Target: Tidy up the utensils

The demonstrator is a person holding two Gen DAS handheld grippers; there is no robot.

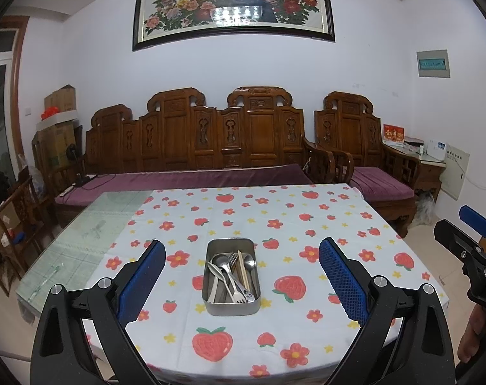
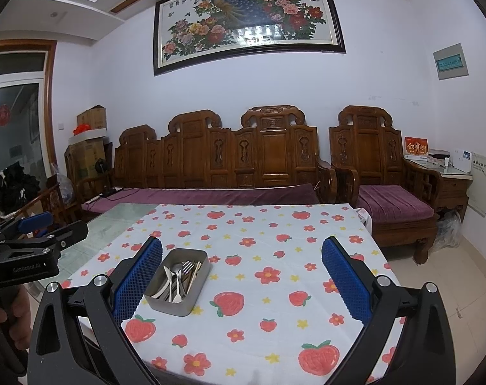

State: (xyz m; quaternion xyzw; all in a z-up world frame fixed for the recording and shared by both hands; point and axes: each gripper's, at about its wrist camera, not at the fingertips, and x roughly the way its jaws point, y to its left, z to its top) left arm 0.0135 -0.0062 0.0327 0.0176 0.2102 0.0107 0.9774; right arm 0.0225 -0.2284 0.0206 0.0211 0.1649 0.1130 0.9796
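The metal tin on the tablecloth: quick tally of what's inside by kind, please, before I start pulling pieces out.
In the metal tin:
Spoons: at least 2, maybe 3 (bowls overlap)
Forks: at least 1
Chopsticks: 1 pair
Total: at least 5 pieces; the pile overlaps, so an exact count is not possible.

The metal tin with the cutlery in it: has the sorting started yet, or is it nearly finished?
It looks barely started, or else already finished; the pictures alone cannot settle it. All the cutlery, spoons, a fork and chopsticks, lies jumbled in the tin on the tablecloth. Nothing is in hand: the left gripper and right gripper both hover with jaws open. No other utensils are visible.
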